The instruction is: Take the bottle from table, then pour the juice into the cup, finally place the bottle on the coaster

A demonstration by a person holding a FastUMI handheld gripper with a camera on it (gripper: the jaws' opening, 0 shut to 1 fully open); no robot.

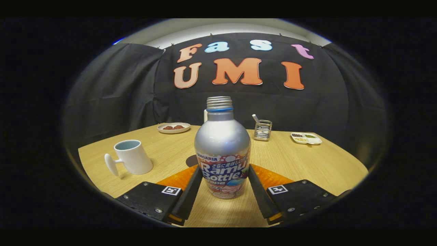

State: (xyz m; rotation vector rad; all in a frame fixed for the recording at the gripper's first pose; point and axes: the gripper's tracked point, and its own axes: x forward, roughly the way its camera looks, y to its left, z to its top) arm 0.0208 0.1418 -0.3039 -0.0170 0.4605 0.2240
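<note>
From the gripper view, my gripper (223,177) has the bottle (222,150) between its two fingers, low on the labelled part of the body. Each finger appears to press against a side, so I judge the tongs closed to the bottle's width and holding it. Gripping below the shoulder makes sense: it should keep the weight steady when I tilt to pour. The bottle stands upright, its threaded neck bare with no cap, and its base looks to be just off or barely on the table (307,160); I cannot tell which.

The cup (132,157) sits to the left of the bottle, a little beyond it, handle turned away from the bottle and mouth open upward, ready to receive juice. An orange coaster (273,177) shows directly behind the bottle's base, spreading to both sides past my fingers. Further beyond the bottle are a plate (173,127), a wire holder (262,130) and a small divided dish (306,137).

My hand holds the tongs level, pointing straight ahead along the tabletop.
</note>
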